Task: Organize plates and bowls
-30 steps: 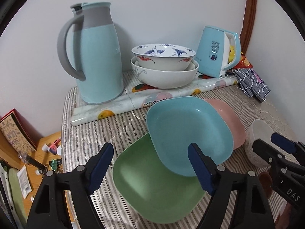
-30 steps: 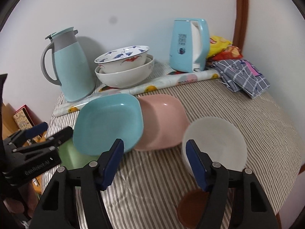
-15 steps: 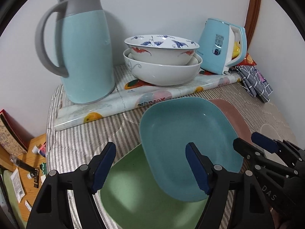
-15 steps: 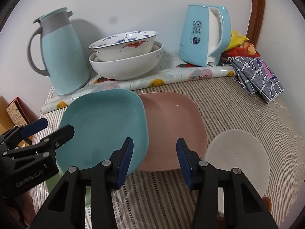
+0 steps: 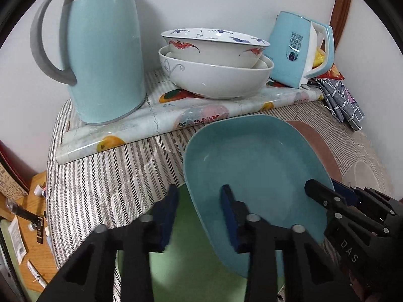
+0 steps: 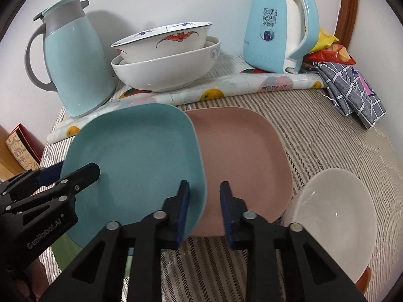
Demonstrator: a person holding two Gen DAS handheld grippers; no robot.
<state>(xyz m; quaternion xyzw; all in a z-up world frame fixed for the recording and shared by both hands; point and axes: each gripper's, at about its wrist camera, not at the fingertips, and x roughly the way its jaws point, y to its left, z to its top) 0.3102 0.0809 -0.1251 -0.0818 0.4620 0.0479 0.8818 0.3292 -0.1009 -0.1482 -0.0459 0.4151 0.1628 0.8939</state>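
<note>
A blue square plate (image 5: 252, 163) lies tilted, overlapping a green plate (image 5: 191, 264) on its left and a pink plate (image 6: 241, 156) on its right. My left gripper (image 5: 199, 201) straddles the blue plate's left rim. Its jaws are closing, and a gap still shows on both sides of the rim. My right gripper (image 6: 204, 193) straddles the right rim of that blue plate (image 6: 136, 156), one finger over it and one over the pink plate. Those jaws are closing too, with no pad pressing. A white bowl (image 6: 332, 209) sits at the right.
Two stacked patterned bowls (image 5: 219, 80) stand at the back on a rolled mat (image 5: 151, 125), between a tall blue jug (image 5: 105, 58) and a blue kettle (image 5: 294, 50). A folded checked cloth (image 6: 352, 93) lies at the back right. The striped tablecloth ends at the left, above a wooden surface (image 5: 25, 214).
Both grippers have come forward and down to the blue plate. Their jaws have narrowed from wide apart to a small gap around its opposite rims.
</note>
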